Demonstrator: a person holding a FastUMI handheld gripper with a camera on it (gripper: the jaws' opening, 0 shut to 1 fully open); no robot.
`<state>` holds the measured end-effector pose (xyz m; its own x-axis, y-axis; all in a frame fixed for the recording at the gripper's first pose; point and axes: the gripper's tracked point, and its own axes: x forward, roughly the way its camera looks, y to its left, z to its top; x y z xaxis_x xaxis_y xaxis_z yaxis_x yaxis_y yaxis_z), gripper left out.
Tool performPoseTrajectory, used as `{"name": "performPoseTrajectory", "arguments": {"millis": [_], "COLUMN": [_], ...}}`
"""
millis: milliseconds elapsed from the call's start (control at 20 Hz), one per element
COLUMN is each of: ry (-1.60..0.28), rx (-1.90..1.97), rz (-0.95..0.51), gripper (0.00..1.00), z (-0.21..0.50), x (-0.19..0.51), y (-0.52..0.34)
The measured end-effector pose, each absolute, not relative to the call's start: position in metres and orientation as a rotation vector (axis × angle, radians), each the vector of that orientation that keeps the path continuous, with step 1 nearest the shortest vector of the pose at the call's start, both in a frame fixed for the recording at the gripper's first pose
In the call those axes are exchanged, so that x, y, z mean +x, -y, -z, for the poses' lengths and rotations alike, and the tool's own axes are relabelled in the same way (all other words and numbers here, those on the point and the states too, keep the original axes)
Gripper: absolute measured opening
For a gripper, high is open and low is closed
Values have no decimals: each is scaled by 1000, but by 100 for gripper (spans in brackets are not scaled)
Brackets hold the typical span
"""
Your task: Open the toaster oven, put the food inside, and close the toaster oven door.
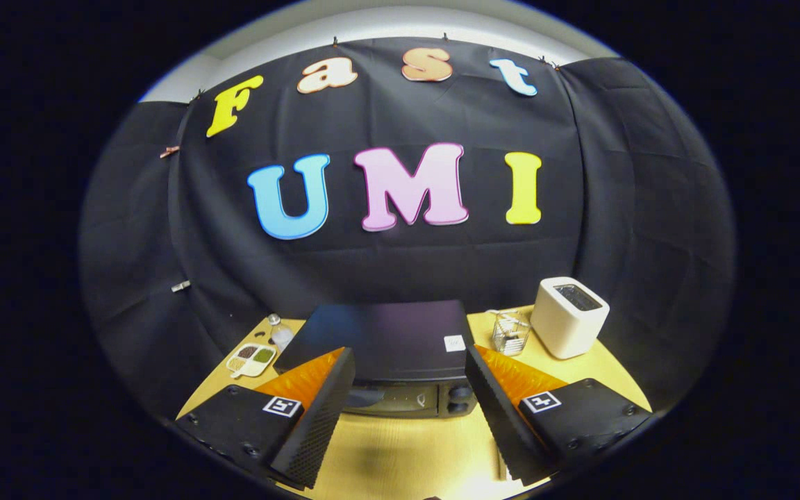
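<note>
Fingers [410, 417] spread wide, holding nothing, above counter [400, 451]. Just beyond them toaster oven [389, 347], door shut. Fits either food yet to load or already inside; glass too dark to tell. Sectioned dish [251, 359] near left edge holds mixed bits; wire basket [510, 332], white toaster [569, 316] near right edge.

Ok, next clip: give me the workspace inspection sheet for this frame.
Surface: light wooden table, bare between the fingers.
Job's things: black toaster oven ahead of the fingers, door closed; food cannot be picked out.
Clutter: white slot toaster and small wire basket to the oven's right; divided dish and clear bottle to its left.
Grippers: gripper open, fingers apart, holding nothing, short of the oven.
Cables: nothing seen.
Surroundings: black cloth wall behind the table.
</note>
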<state>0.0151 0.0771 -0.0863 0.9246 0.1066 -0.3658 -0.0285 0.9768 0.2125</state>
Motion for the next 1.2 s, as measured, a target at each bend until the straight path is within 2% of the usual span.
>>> {"name": "performPoseTrajectory", "arguments": {"millis": [300,550,1200], "ry": [-231,-191,-198], "rx": [154,136,152], "rz": [-12,0,39], "gripper": [99,99,99], "z": [20,-10,-13], "x": [14,2,-16], "y": [-17,15,52]}}
